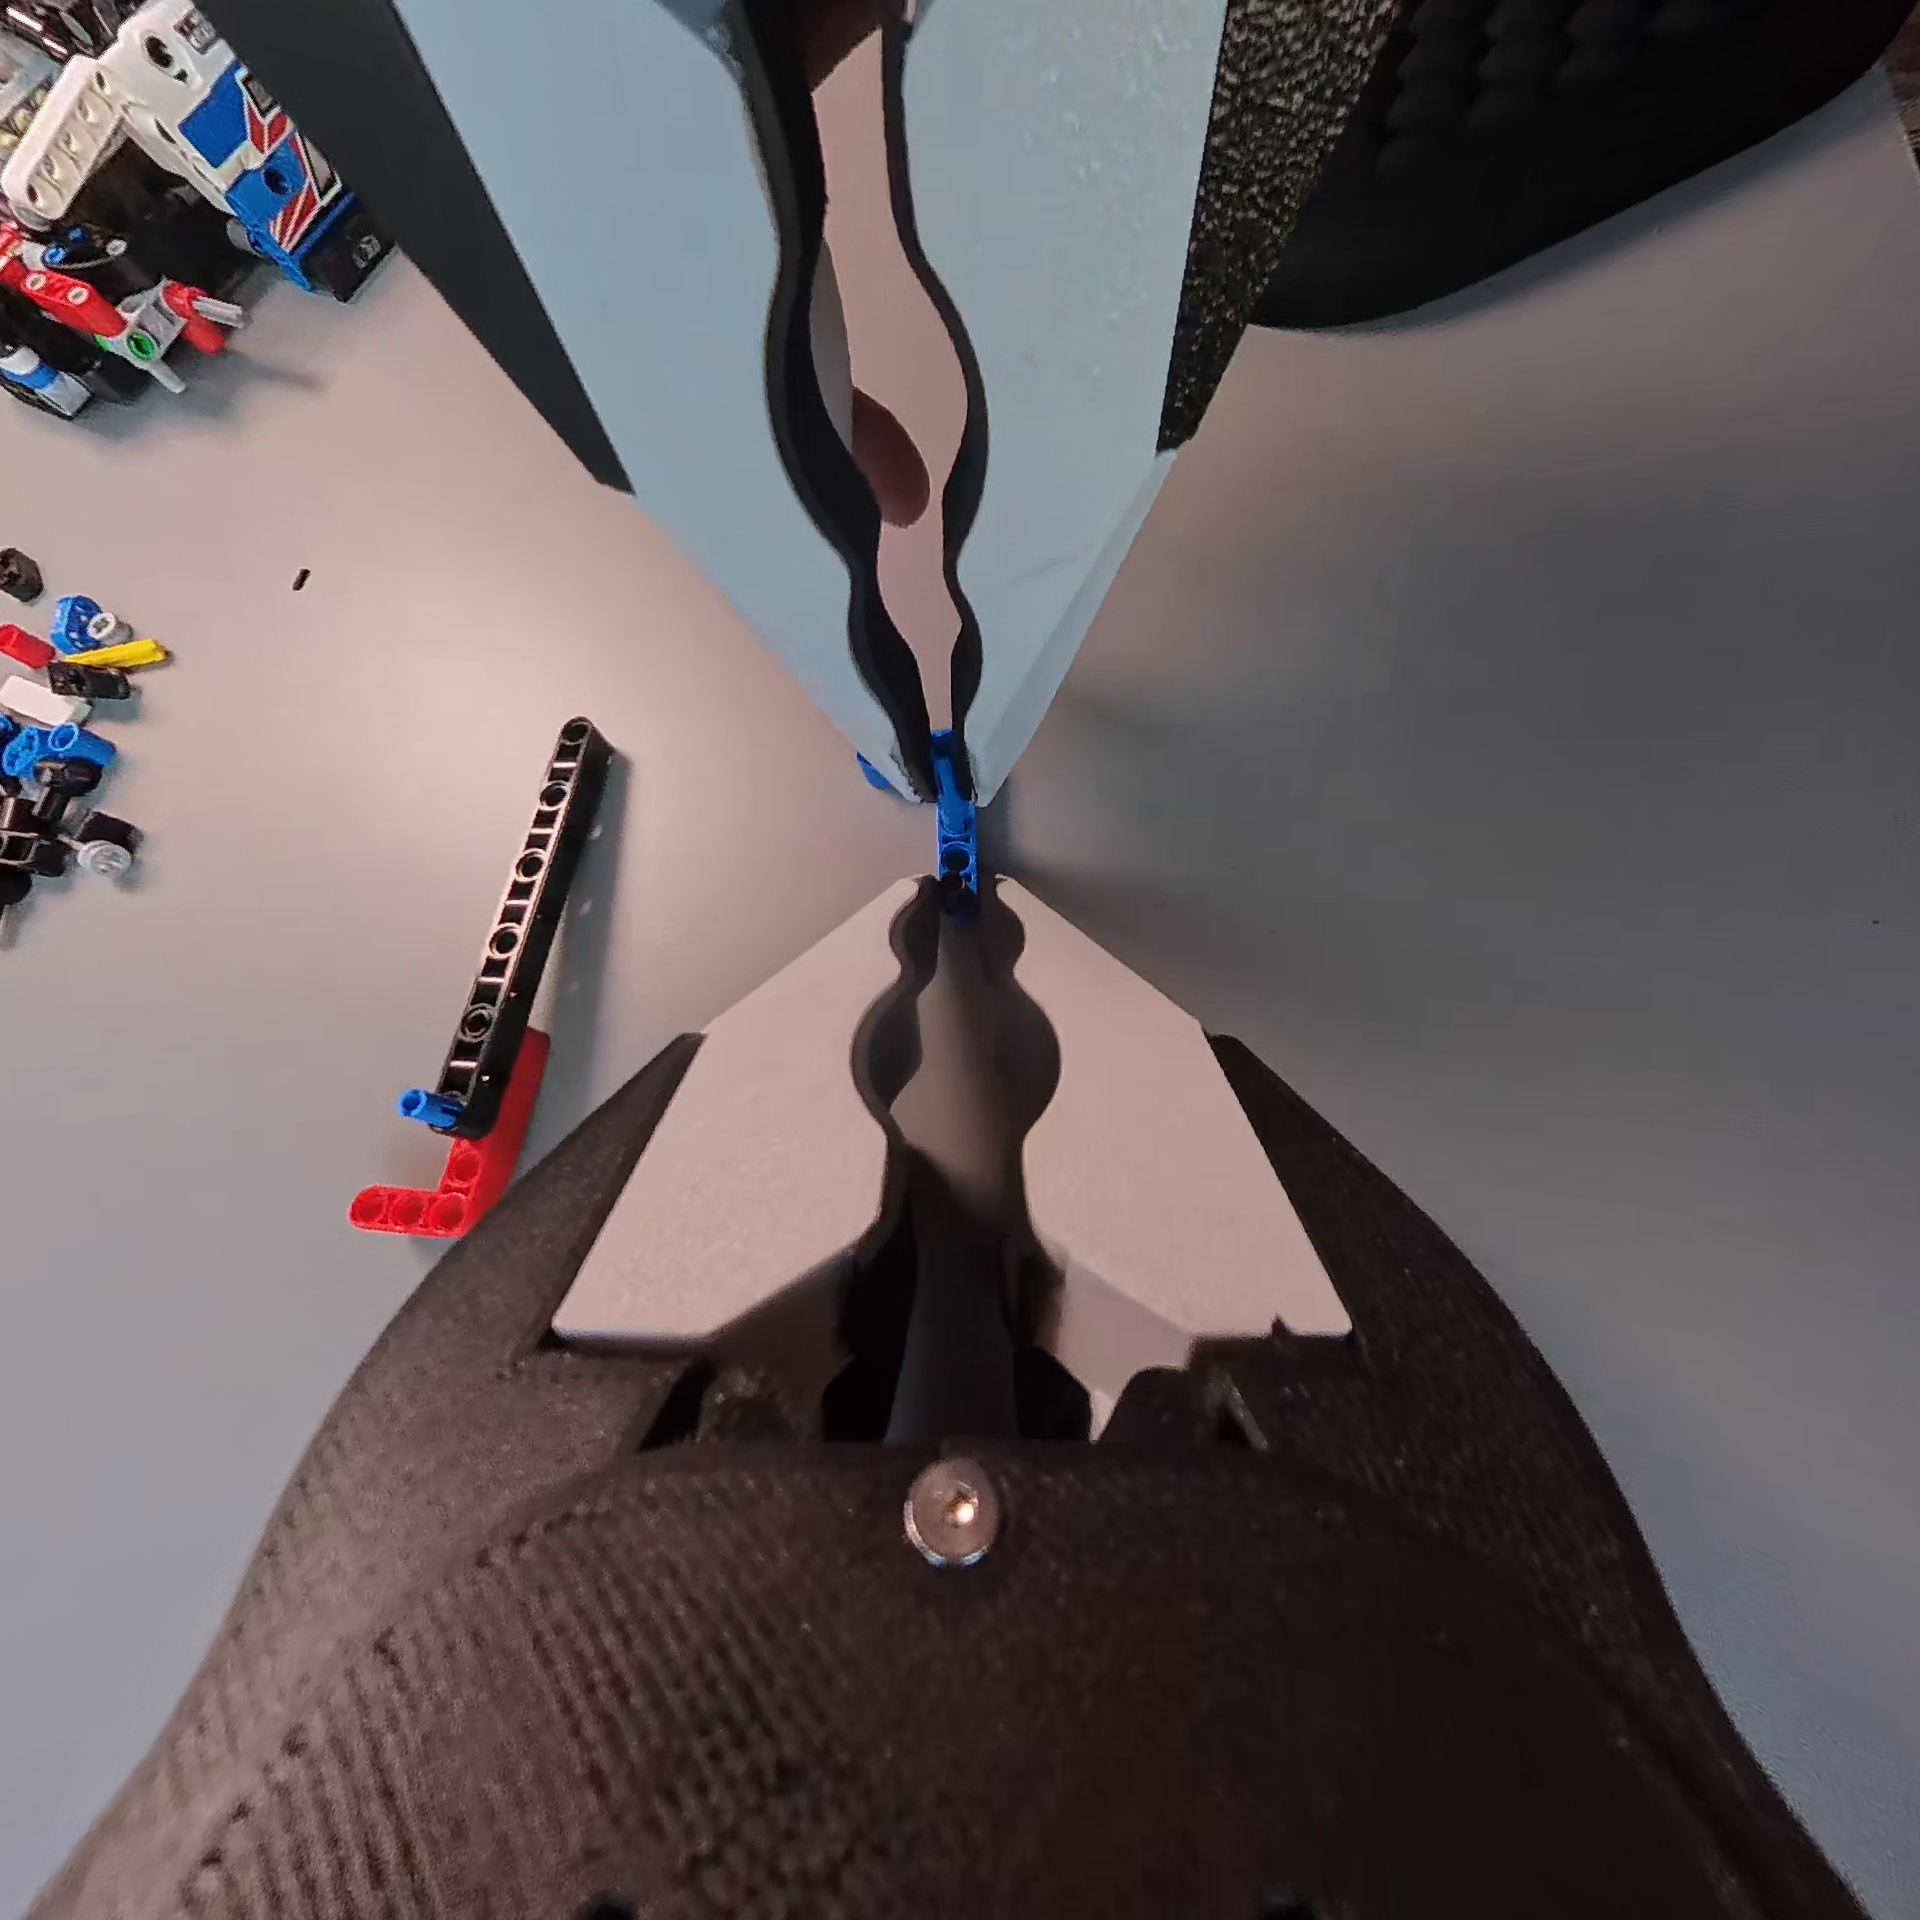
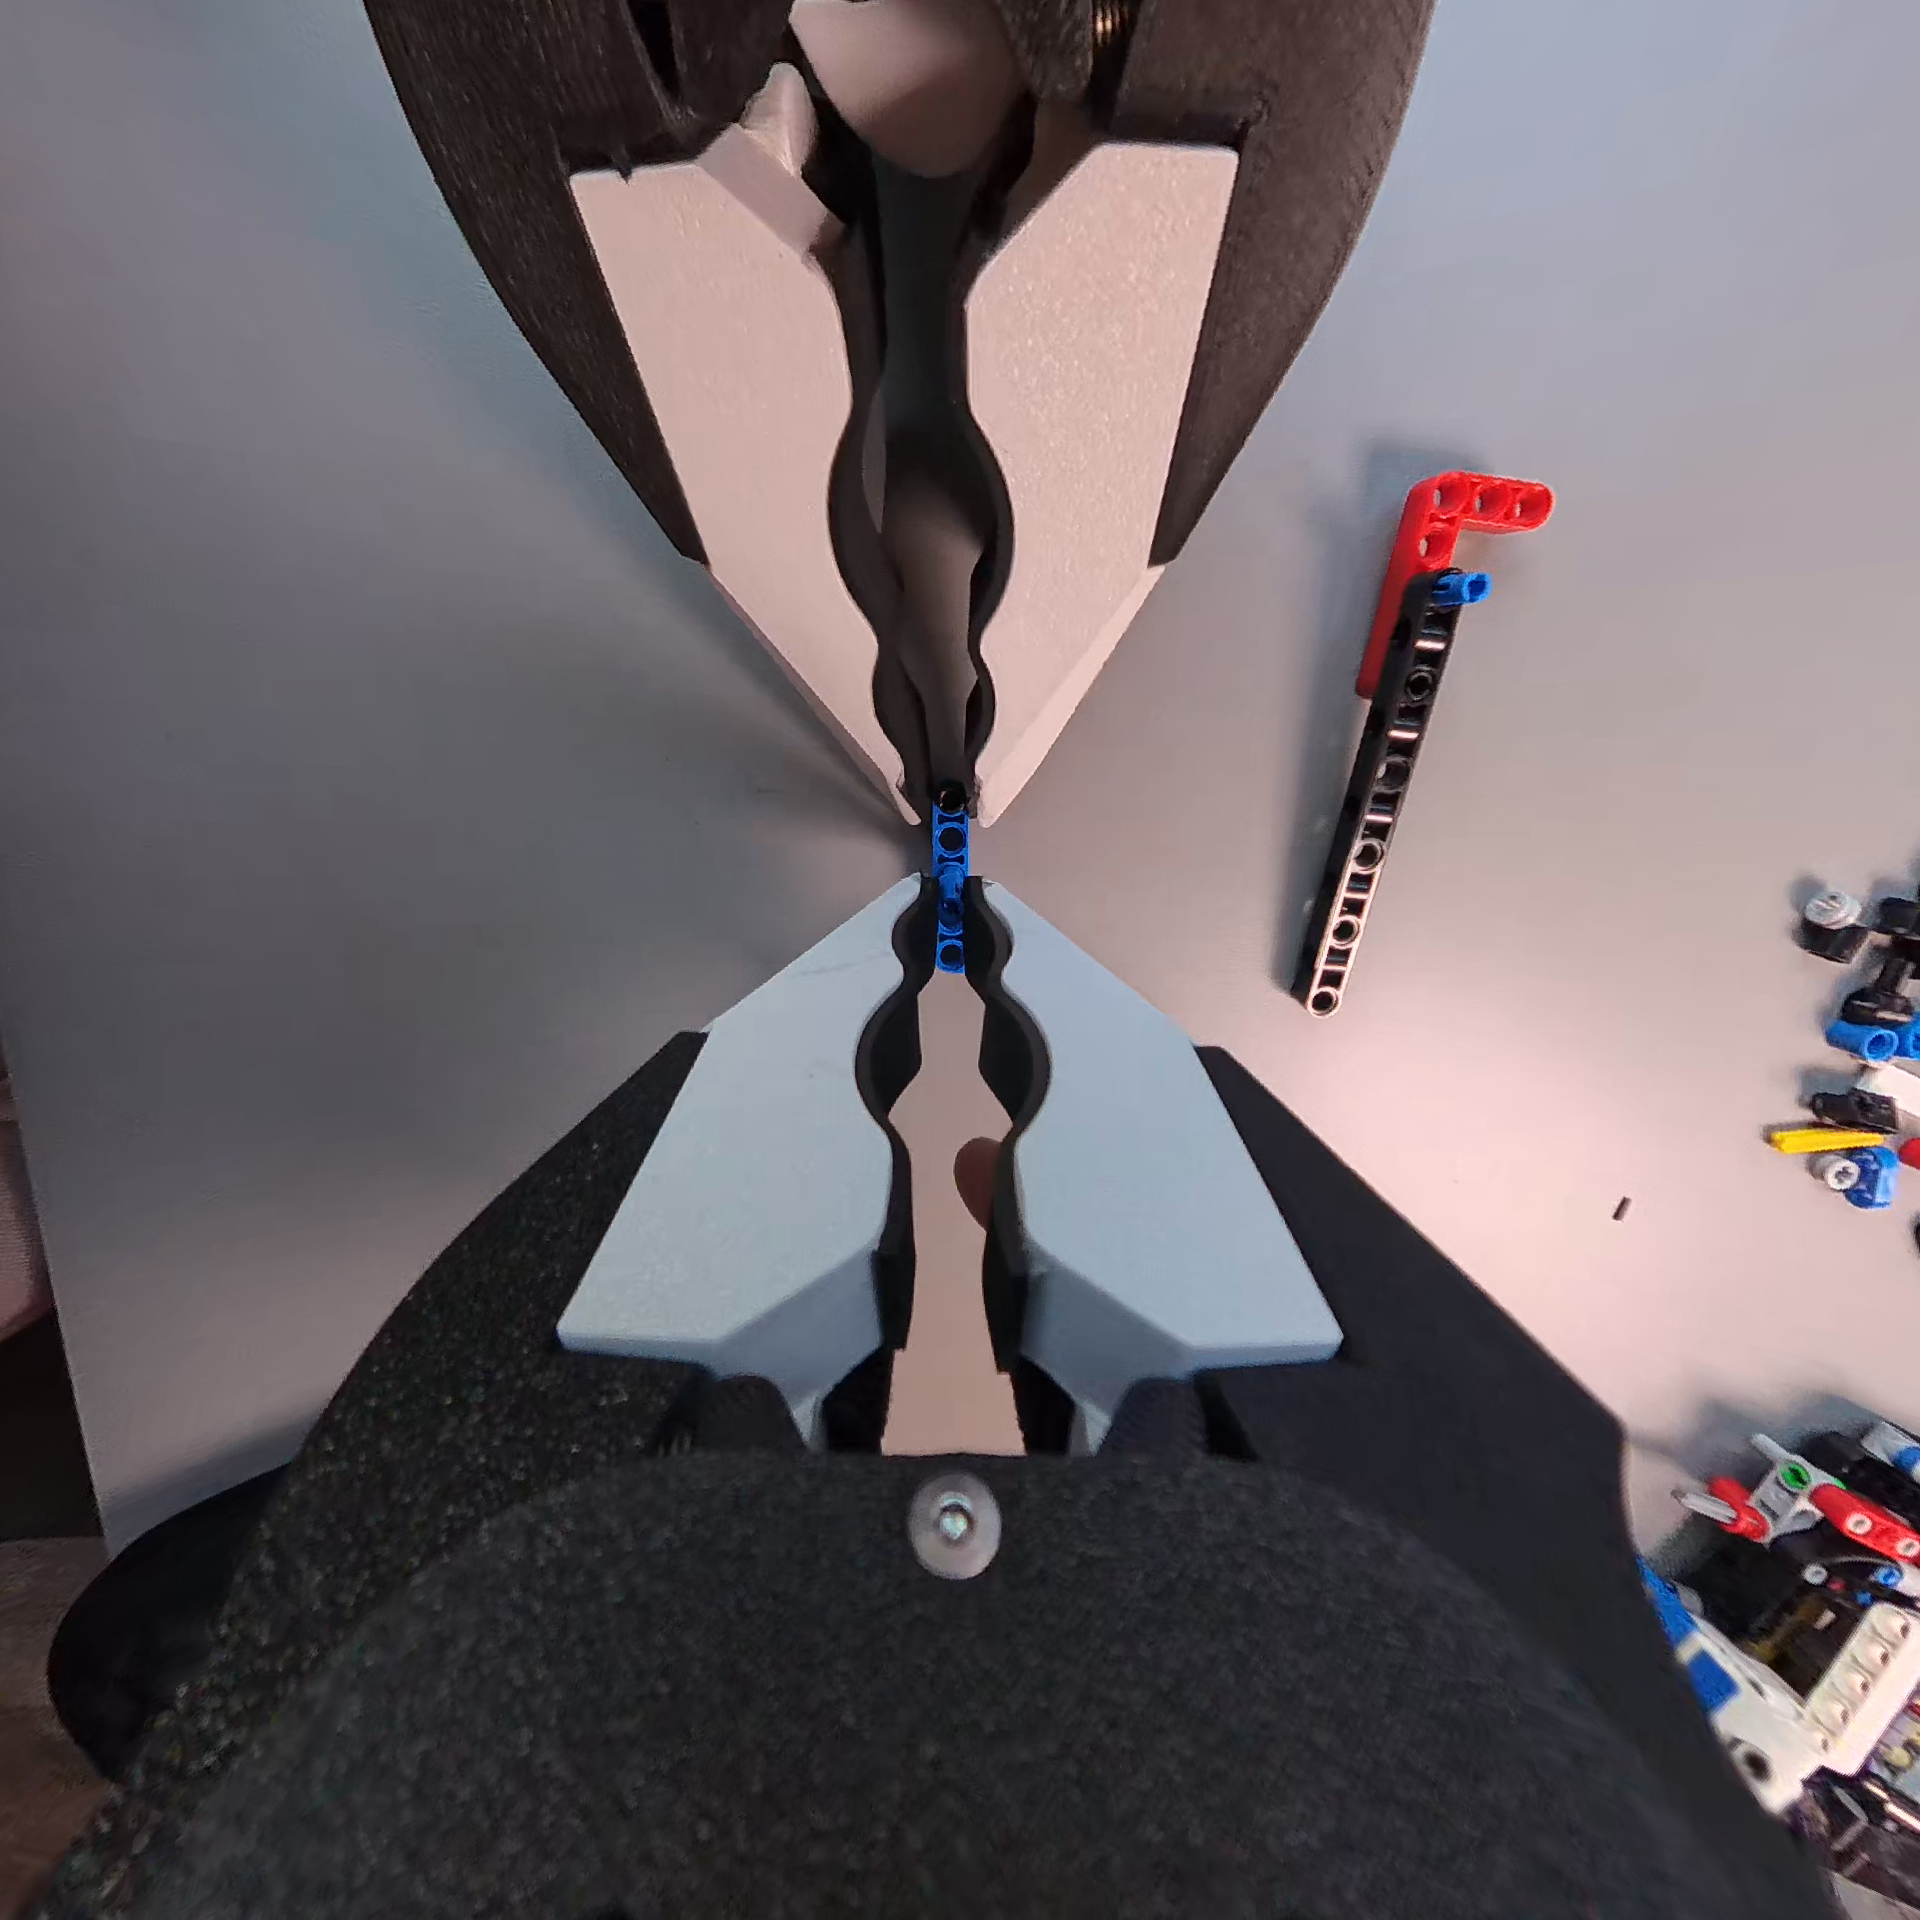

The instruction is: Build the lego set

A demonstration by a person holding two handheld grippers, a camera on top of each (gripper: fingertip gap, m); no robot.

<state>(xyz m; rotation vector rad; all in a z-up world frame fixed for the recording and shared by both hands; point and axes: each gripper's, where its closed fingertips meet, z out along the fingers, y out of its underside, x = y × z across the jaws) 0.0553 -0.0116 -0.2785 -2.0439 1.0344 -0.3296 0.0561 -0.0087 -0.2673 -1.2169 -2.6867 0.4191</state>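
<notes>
A small blue beam (image 2: pixel 951 847) is held in the air between my two grippers, which meet tip to tip over the grey table. My right gripper (image 2: pixel 951 896), with light blue fingers, is shut on the near end of the beam. My left gripper (image 1: pixel 954 891), with pale grey fingers, is shut on a black pin (image 2: pixel 948 798) at the beam's other end. In the left wrist view the blue beam (image 1: pixel 954 831) sticks out of the right gripper (image 1: pixel 943 784) toward my left fingertips. Whether the pin is seated in the beam's end hole cannot be told.
A long black beam (image 1: pixel 525 925) joined to a red L-shaped beam (image 1: pixel 457 1169) with a blue pin (image 1: pixel 426 1104) lies flat on the table (image 1: pixel 1455 935). A pile of loose small parts (image 2: pixel 1870 1039) and a partly built model (image 2: pixel 1808 1621) lie beyond it. Both grippers' tips are close together, under 4 cm apart. It is some 25 cm from my right tips to the partly built model (image 2: pixel 1808 1621). My left wrist view (image 1: pixel 125 210) looks at it from another angle.
</notes>
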